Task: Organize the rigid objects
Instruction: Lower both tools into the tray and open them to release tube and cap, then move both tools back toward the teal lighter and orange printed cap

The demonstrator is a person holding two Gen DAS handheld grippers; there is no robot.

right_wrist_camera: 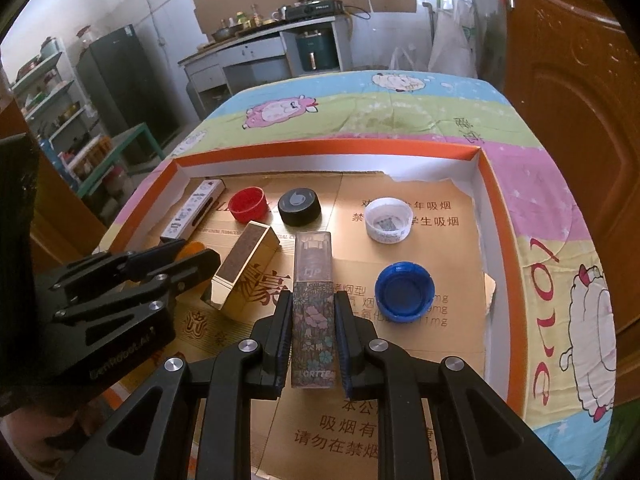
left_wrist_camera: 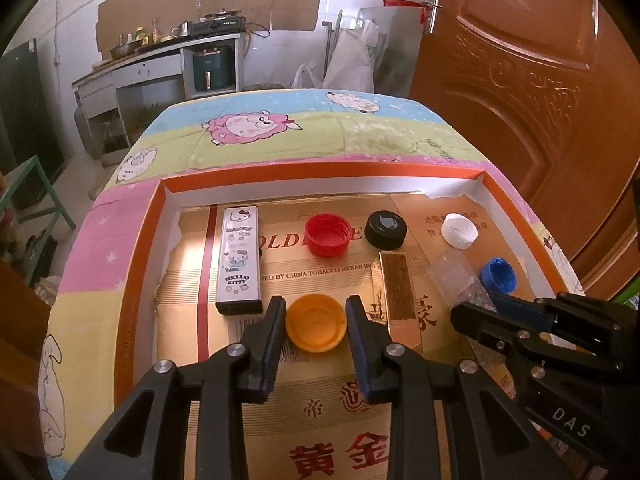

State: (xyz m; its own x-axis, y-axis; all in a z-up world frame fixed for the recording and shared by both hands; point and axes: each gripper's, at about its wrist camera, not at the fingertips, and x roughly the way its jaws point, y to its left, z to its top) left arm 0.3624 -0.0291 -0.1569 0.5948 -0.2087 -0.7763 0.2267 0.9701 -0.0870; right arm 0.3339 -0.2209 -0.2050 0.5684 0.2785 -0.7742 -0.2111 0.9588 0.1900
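My left gripper [left_wrist_camera: 315, 304] is shut on an orange bottle cap [left_wrist_camera: 316, 326] lying open side up on the floor of a shallow orange-rimmed tray [left_wrist_camera: 320, 171]. My right gripper [right_wrist_camera: 313, 296] is shut on a clear floral-printed box [right_wrist_camera: 314, 320], which points away along the fingers. Inside the tray lie a Hello Kitty box [left_wrist_camera: 240, 256], a red cap [left_wrist_camera: 328, 234], a black cap [left_wrist_camera: 386, 229], a white cap [right_wrist_camera: 388, 220], a blue cap [right_wrist_camera: 404, 292] and a gold box [right_wrist_camera: 244, 268]. The gold box sits between the two grippers.
The tray rests on a table under a sheep-print cloth [left_wrist_camera: 256, 128]. A brown door [left_wrist_camera: 520, 100] stands close on the right. A kitchen counter [right_wrist_camera: 260, 40] and a dark fridge [right_wrist_camera: 120, 80] are far behind.
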